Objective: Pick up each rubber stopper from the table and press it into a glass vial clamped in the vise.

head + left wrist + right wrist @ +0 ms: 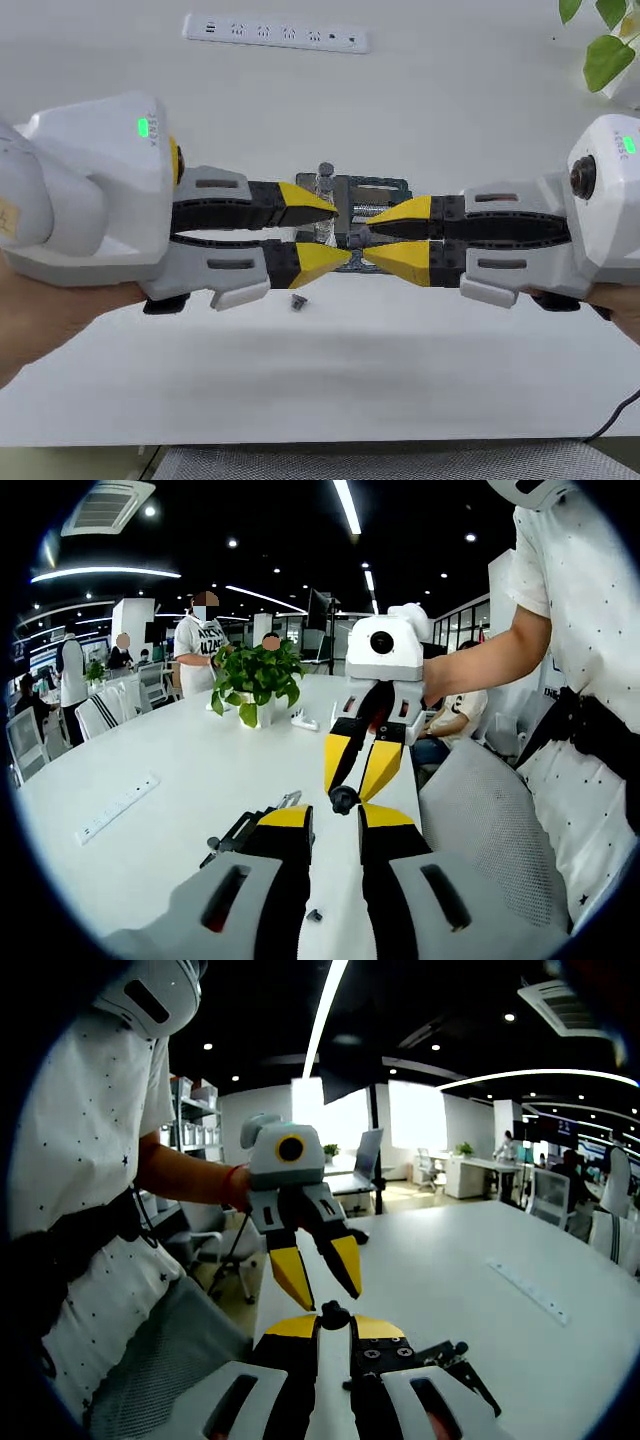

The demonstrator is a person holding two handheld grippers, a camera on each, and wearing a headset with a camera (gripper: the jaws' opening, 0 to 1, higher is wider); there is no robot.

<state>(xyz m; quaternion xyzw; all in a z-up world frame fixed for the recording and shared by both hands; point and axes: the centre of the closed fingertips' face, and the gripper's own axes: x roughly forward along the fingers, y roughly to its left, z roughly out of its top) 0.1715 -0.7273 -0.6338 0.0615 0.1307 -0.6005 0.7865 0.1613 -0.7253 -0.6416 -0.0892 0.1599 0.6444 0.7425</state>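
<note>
- loose stopper point(298, 300): small and dark, lying on the white table point(470, 340) on the near side of the vise point(378, 192), apart from it.
- left gripper point(342, 233): reaches in from the left of the vise. Its jaws are spread with nothing between them, and the yellow tips hang over the vise's left end.
- right gripper point(366, 242): reaches in from the right of the vise, tip to tip with the left gripper. Its jaws are pinched on a dark, round held stopper point(343, 800). In the left gripper view that stopper sits just ahead of the left gripper's own parted tips.
- vise: dark, flat on the table, partly hidden behind both sets of tips.
- glass vial point(325, 190): upright at the vise's left end, grey on top. How it is clamped I cannot tell.
- power strip point(275, 32): white, on the table well beyond the vise.
- plant leaves point(600, 45): beyond the vise, far to its right.
</note>
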